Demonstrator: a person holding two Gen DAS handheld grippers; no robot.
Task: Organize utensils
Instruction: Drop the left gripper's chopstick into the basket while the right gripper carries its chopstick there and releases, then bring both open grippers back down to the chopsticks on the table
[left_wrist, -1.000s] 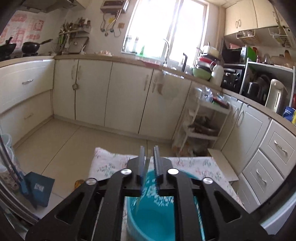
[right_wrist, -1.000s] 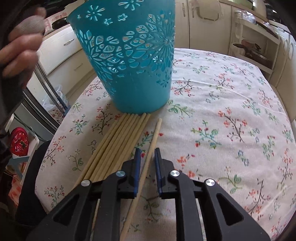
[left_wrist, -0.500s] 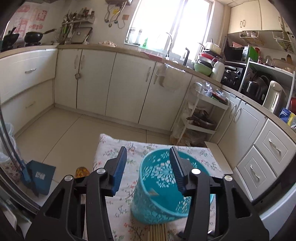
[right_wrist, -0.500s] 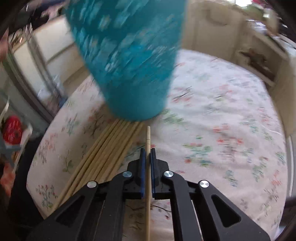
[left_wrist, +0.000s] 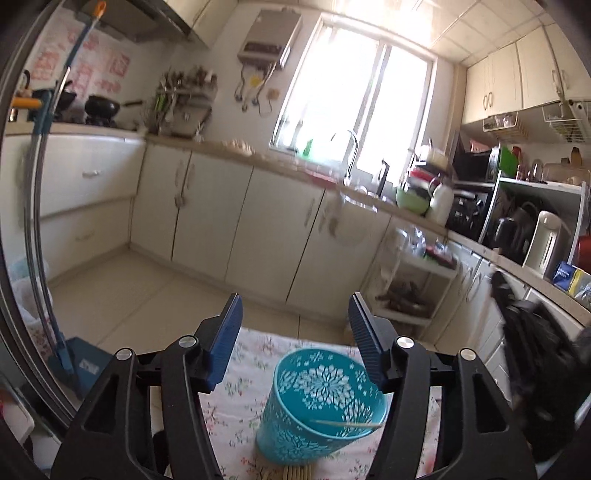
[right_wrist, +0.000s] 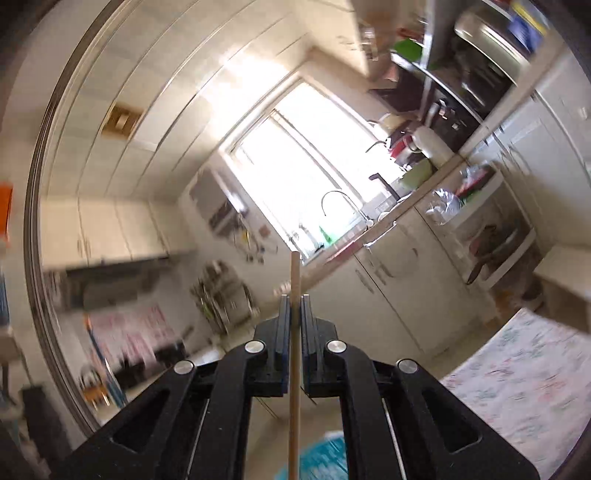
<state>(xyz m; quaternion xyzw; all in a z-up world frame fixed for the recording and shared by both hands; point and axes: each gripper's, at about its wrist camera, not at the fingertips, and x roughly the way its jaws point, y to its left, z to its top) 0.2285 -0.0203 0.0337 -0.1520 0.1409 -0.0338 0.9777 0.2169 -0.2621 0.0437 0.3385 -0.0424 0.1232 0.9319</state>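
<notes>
A teal perforated holder (left_wrist: 321, 406) stands on the floral tablecloth (left_wrist: 236, 402). My left gripper (left_wrist: 295, 343) is open and empty, held above and behind the holder. A thin wooden chopstick (left_wrist: 347, 424) lies across the holder's front rim. Ends of several more chopsticks (left_wrist: 297, 472) show at the holder's base. My right gripper (right_wrist: 294, 306) is shut on one chopstick (right_wrist: 294, 369), lifted and tilted up toward the window; the teal holder (right_wrist: 321, 458) shows blurred below it.
White kitchen cabinets (left_wrist: 236, 221) run along the far wall under a bright window (left_wrist: 351, 110). A white rack (left_wrist: 410, 288) stands past the table's far edge. A blue dustpan (left_wrist: 85, 362) sits on the floor at left.
My left gripper opened, let go of the holder and pulled back and up. My right gripper closed on a chopstick, lifted it off the cloth and swung upward.
</notes>
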